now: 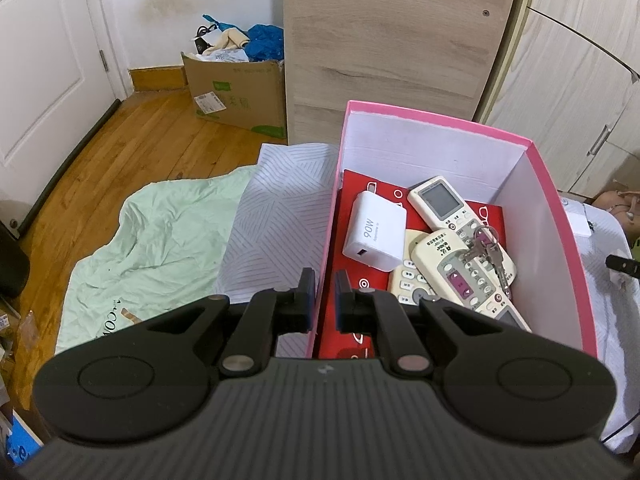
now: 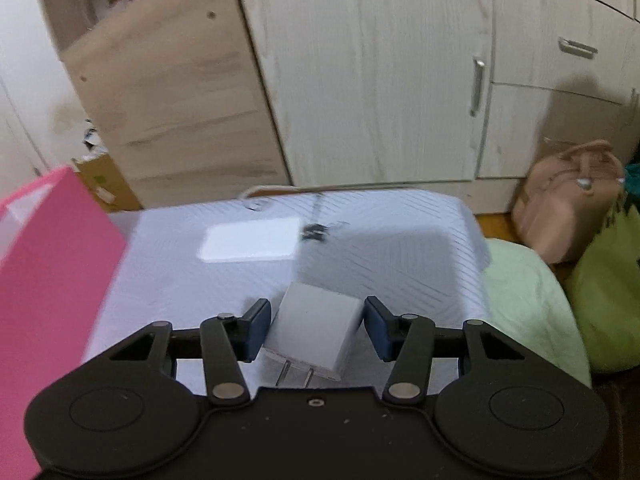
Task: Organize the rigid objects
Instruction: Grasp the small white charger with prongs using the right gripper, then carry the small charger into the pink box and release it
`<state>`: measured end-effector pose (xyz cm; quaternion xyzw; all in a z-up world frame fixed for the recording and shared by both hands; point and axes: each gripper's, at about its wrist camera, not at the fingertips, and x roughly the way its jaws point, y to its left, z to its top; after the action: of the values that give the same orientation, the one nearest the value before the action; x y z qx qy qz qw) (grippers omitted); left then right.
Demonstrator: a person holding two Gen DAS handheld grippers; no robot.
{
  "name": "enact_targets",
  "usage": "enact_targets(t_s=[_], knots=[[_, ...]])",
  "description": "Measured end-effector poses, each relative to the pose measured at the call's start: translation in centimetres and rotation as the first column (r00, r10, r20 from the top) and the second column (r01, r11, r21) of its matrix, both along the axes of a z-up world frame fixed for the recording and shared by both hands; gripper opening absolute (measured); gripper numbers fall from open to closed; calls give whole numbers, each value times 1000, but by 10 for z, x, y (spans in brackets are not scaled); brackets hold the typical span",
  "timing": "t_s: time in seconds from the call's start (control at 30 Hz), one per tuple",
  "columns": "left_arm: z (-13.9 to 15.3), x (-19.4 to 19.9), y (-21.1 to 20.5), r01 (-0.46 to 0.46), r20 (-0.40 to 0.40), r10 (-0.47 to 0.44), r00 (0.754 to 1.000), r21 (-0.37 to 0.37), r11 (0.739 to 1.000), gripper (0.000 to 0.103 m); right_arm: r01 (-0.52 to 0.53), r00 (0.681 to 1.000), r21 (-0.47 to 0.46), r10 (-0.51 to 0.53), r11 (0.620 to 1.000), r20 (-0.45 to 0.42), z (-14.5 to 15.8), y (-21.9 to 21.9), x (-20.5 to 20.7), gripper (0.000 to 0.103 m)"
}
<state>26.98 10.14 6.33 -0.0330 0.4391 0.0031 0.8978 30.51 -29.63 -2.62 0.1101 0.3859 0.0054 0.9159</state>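
A pink box (image 1: 440,120) with white inner walls stands on the striped bed sheet (image 1: 276,220). Inside lie a white 90W charger (image 1: 376,236), two remotes (image 1: 440,204) (image 1: 464,276), a bunch of keys (image 1: 486,248) and a red booklet (image 1: 360,184). My left gripper (image 1: 324,292) is shut on the box's near left wall. In the right wrist view a small white charger (image 2: 316,328) lies on the sheet, prongs toward the camera. My right gripper (image 2: 316,320) straddles it, and the pads stand just off its sides. The box's pink outer wall (image 2: 52,264) is at the left.
A flat white item (image 2: 248,242) and a small black object (image 2: 314,232) lie further back on the sheet. A pale green blanket (image 1: 160,240), a cardboard box (image 1: 240,92) and a wooden cabinet (image 1: 392,48) are around the bed. A pink bag (image 2: 568,208) and a green bundle (image 2: 608,292) sit at the right.
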Motion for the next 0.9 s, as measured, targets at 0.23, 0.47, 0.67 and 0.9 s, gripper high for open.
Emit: enact_targets(t_s=[0.23, 0.47, 0.67, 0.9], knots=[[-1, 2, -4, -5, -5, 5, 1000, -7, 1000, 7, -184, 975, 67, 173, 981, 143, 51, 55, -18, 57], [-1, 2, -4, -4, -5, 4, 1000, -14, 1000, 7, -411, 895, 147, 368, 900, 251, 97, 125, -36, 57], [-3, 1, 6, -7, -11, 6, 1000, -72, 997, 7, -504, 864, 233, 481, 832, 151, 108, 185, -18, 57], [-5, -3, 15, -9, -12, 8, 1000, -128, 992, 7, -408, 834, 493, 533, 768, -141, 73, 231, 49, 57]])
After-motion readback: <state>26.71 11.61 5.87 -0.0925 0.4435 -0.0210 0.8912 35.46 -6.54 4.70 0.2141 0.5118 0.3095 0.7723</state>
